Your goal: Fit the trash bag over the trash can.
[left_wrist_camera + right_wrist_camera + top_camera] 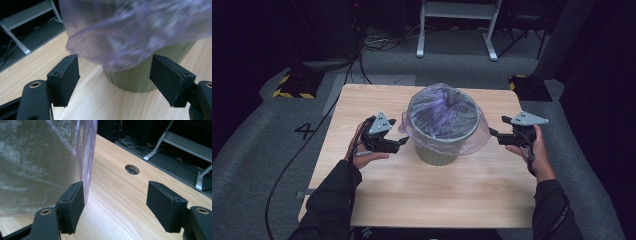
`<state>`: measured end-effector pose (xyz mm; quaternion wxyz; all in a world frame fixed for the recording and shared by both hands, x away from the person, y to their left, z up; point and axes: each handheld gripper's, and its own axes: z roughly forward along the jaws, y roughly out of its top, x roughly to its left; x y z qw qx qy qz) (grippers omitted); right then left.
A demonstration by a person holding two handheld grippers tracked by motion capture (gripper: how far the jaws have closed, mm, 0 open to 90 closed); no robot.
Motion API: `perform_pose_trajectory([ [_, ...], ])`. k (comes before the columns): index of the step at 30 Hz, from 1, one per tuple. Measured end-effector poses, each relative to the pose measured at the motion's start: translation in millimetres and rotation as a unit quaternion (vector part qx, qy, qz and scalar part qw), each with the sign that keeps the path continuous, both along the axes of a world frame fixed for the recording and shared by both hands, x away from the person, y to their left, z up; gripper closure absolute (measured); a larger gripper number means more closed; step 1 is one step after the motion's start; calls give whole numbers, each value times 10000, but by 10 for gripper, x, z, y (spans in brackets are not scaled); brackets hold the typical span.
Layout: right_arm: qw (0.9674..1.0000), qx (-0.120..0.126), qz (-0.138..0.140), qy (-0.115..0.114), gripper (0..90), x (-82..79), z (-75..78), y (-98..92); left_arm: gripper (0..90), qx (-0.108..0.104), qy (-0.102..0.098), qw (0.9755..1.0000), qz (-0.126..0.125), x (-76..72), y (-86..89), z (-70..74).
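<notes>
We see the purple bag [447, 112] already over the green bin [437, 152]; left gripper [404, 142] and right gripper [493, 135] gape wide, holding nothing

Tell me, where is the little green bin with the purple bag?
In the high view, the bin stands near the middle of the wooden table, lined with the purple bag, between the left gripper and the right gripper.

A wooden table [377, 190], grey carpet [257, 145] and a white frame [457, 20].
</notes>
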<state>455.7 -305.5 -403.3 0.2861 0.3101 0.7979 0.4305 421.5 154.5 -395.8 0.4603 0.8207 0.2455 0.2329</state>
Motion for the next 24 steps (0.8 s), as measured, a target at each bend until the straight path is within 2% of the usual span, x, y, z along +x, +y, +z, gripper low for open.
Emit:
perform_pose_trajectory([
  [3, 9997, 91, 226, -8, 325, -32, -2, -5, 344, 87, -76, 9999, -51, 8, -50, 30],
  [4, 9994, 106, 315, -11, 369, -40, -4, 1, 433, 91, -95, 9999, -74, 13, -61, 36],
  [6, 9991, 41, 429, -2, 502, -54, -14, 27, 569, 85, -109, 9998, -172, 27, -69, 44],
  [7, 9987, 60, 513, 29, 598, -57, -24, 40, 683, 86, -130, 9998, -151, 34, -73, 44],
  [10, 9964, 203, 818, 112, 788, -83, -64, 85, 851, 51, -131, 9996, -227, 49, -77, 23],
  [13, 9955, 176, 913, 187, 879, -99, -120, 117, 887, 27, -43, 9996, -285, 66, -72, -28],
  [14, 9951, 181, 942, 220, 896, -97, -147, 121, 889, 76, -25, 9996, -287, 69, -69, -46],
  [15, 9950, 194, 946, 244, 900, -95, -169, 120, 890, 181, 2, 9995, -254, 76, -72, -93],
  [18, 9950, 250, 901, 359, 900, -84, -262, 117, 890, 285, 131, 9993, -218, 92, -58, -188],
  [20, 9949, 297, 872, 404, 900, -84, -313, 116, 891, 262, 218, 9992, -200, 105, -43, -254],
  [24, 9950, 354, 754, 546, 900, -53, -431, 130, 890, 352, 370, 9986, -145, 142, -24, -359],
])
